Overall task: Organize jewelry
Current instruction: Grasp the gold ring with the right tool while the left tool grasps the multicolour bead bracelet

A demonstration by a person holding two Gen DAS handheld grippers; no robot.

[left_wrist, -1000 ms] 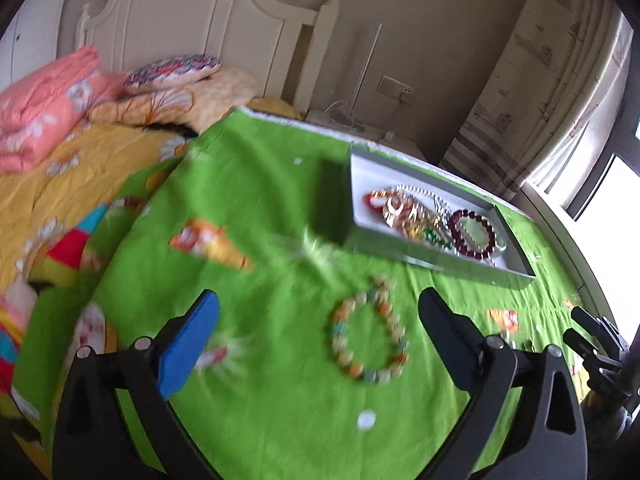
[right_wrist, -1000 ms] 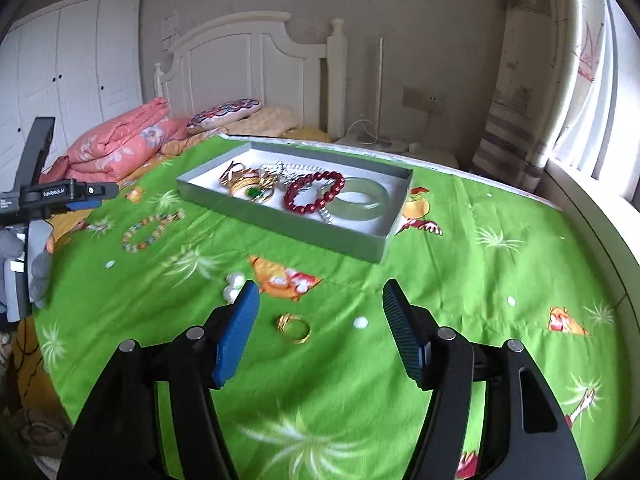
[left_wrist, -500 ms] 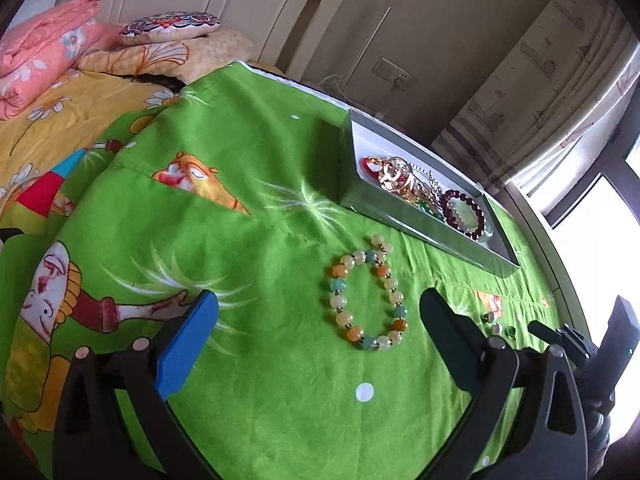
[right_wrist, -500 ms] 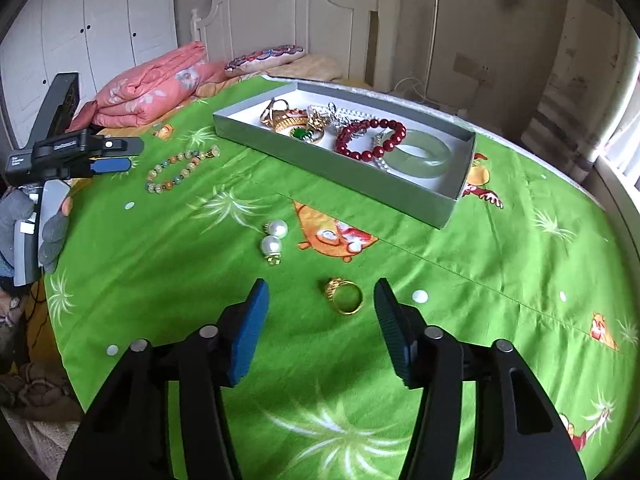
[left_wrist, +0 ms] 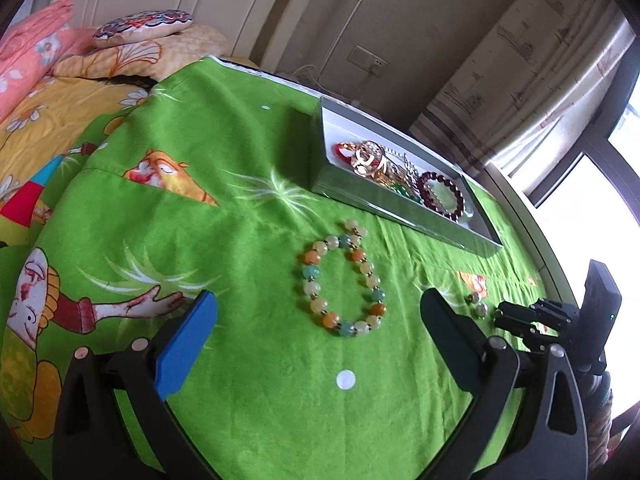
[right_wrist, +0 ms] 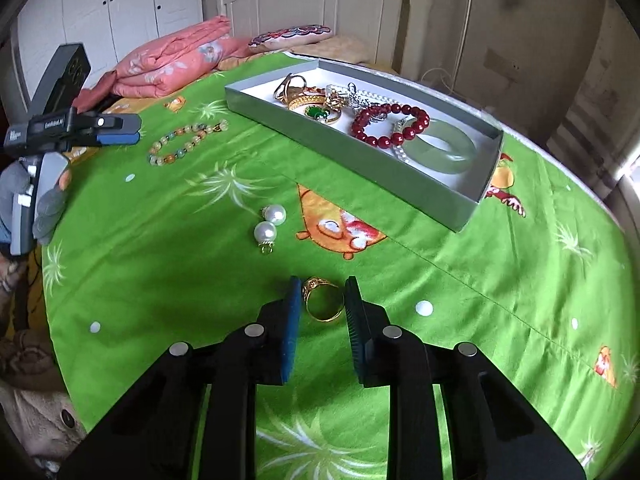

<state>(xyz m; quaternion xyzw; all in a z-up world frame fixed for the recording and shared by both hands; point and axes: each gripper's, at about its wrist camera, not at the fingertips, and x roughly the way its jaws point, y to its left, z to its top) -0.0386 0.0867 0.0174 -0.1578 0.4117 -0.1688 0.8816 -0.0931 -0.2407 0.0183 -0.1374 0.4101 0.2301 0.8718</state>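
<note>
A pastel bead bracelet (left_wrist: 344,278) lies on the green cloth between and just beyond my open left gripper (left_wrist: 318,308); it also shows in the right wrist view (right_wrist: 186,142). A gold ring (right_wrist: 323,299) lies on the cloth between the fingers of my right gripper (right_wrist: 322,293), which has narrowed around it with small gaps on both sides. Two pearl earrings (right_wrist: 270,224) lie beyond the ring. A grey tray (right_wrist: 460,204) holds a red bead bracelet (right_wrist: 390,124), a jade bangle (right_wrist: 442,152) and gold pieces.
The tray (left_wrist: 400,208) stands beyond the bead bracelet in the left wrist view. The right gripper's body (left_wrist: 560,320) shows at the right there. Pink bedding (right_wrist: 172,60) and a headboard stand behind the round green table.
My right gripper dropped to the cloth and closed most of the way around the gold ring. My left gripper moved closer to the bead bracelet and stayed open.
</note>
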